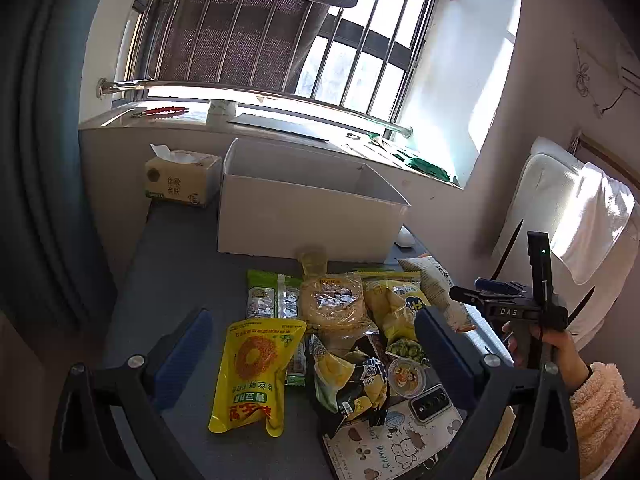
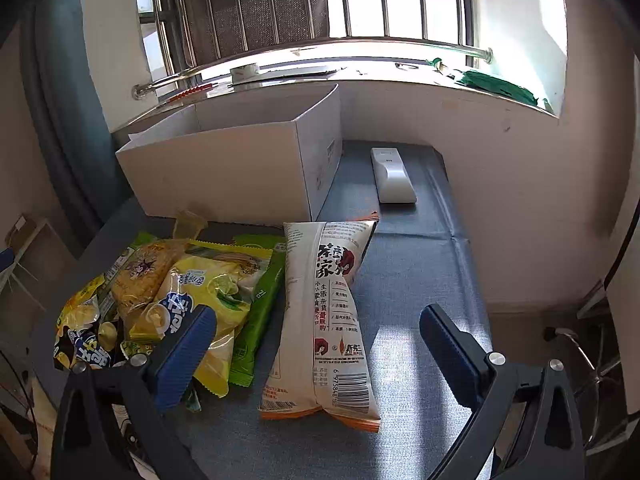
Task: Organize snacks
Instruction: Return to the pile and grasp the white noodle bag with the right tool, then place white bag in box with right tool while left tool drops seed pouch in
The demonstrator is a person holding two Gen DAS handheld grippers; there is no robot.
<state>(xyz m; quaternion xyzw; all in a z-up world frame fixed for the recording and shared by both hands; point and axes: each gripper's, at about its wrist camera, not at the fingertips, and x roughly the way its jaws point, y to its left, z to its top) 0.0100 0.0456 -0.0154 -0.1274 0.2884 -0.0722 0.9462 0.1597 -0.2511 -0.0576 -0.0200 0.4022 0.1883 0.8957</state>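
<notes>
Several snack packs lie in a heap on a blue-grey table (image 1: 176,272). A yellow pouch with a ring picture (image 1: 252,372) lies nearest my left gripper (image 1: 310,354), which is open and empty above the heap. A white and orange pack (image 2: 332,320) lies between the fingers of my right gripper (image 2: 316,350), which is open and empty above it. A yellow crisp bag (image 2: 208,296) and a green pack (image 2: 260,312) lie left of it. An open white box (image 1: 308,208) stands behind the snacks; it also shows in the right wrist view (image 2: 240,164).
A tissue box (image 1: 180,180) stands left of the white box. A white remote (image 2: 392,176) lies right of the box. A phone (image 1: 434,400) and a printed card (image 1: 392,444) lie at the heap's near right. A windowsill runs behind. The right gripper shows in the left wrist view (image 1: 516,308).
</notes>
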